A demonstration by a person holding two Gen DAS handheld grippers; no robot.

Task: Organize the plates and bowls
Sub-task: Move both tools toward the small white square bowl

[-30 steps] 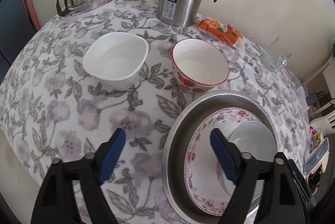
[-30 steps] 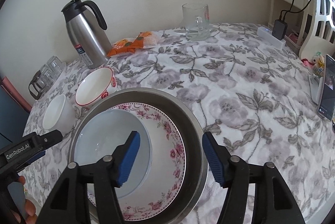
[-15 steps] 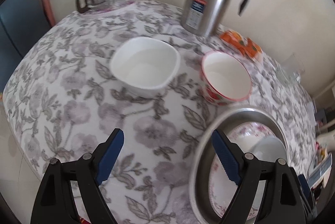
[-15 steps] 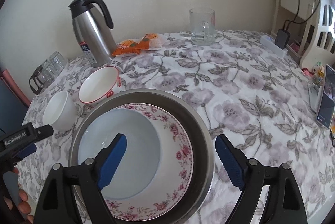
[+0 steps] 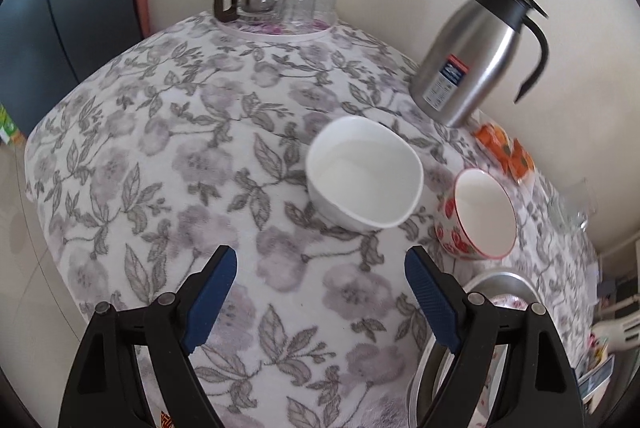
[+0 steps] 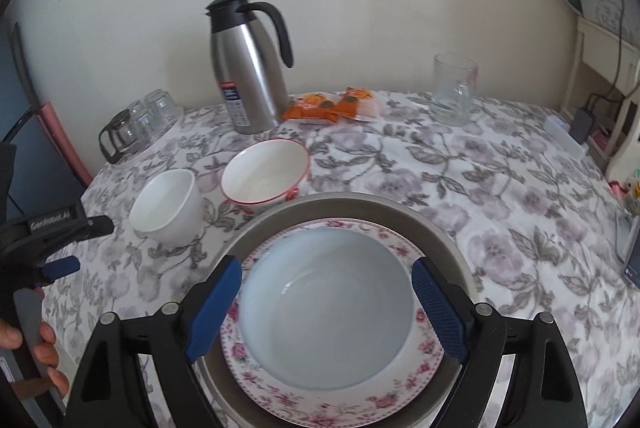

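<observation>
Right wrist view, three bowls, one plate [image 6: 416,384], both grippers' fingers released.

The left gripper [image 5: 320,292] has two black plastic arms with triangular cut-outs, and each finger ends in a blue pad [image 5: 210,302] with a fine ribbed texture. Round silver screws sit on the joints of both arms. The right gripper [image 6: 326,296] has the same build: black arms, blue textured pads [image 6: 438,308], silver screws at the joints. From the right wrist view, the left gripper [image 6: 60,252] shows white letters on its black side; they are blurred. Below it, bare fingers [image 6: 48,342] of the left hand grip a grey handle.
</observation>
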